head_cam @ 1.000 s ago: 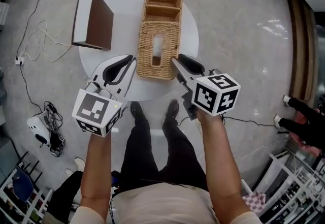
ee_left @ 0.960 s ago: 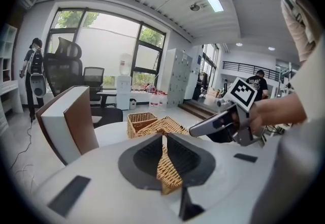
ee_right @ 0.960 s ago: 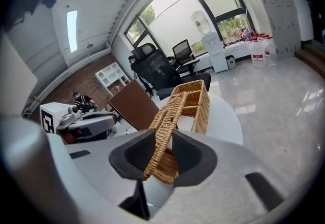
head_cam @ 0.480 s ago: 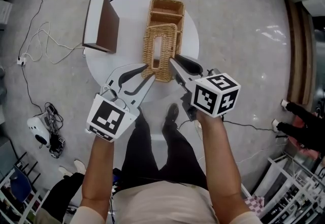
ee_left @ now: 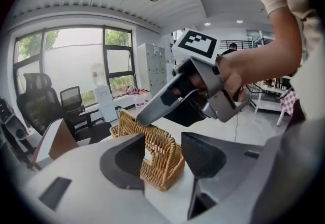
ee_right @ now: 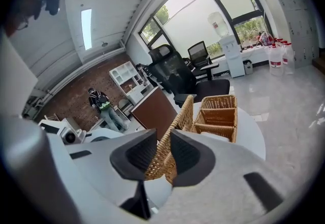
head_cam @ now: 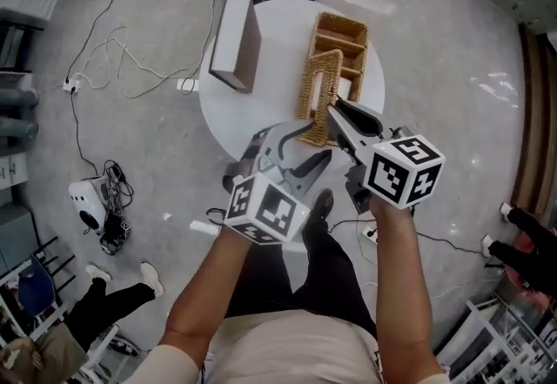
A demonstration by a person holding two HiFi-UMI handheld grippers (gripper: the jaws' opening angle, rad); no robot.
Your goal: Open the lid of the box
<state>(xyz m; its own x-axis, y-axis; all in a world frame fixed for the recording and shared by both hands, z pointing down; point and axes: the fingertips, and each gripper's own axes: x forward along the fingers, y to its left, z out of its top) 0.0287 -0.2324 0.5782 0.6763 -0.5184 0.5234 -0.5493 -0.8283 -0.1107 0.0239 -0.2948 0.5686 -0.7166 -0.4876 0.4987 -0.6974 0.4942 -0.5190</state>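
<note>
On the round white table (head_cam: 278, 43), the tan woven wicker box (head_cam: 348, 34) has its slotted wicker lid (head_cam: 315, 90) tipped up on edge over its near part.
The right gripper (ee_right: 163, 154) pinches the lid's near rim between narrow jaws. The left gripper (ee_left: 162, 157) has just been opening its jaws, which stand wide around the lid's near corner without pressing it. The lid looks light, stiff and rough enough not to slip. Its thick bound rim seems the soundest hold, since open weave could snag.

Slotted wicker lid (head_cam: 313, 99) tilted up on edge, beside open compartmented wicker box (head_cam: 344, 23)
</note>
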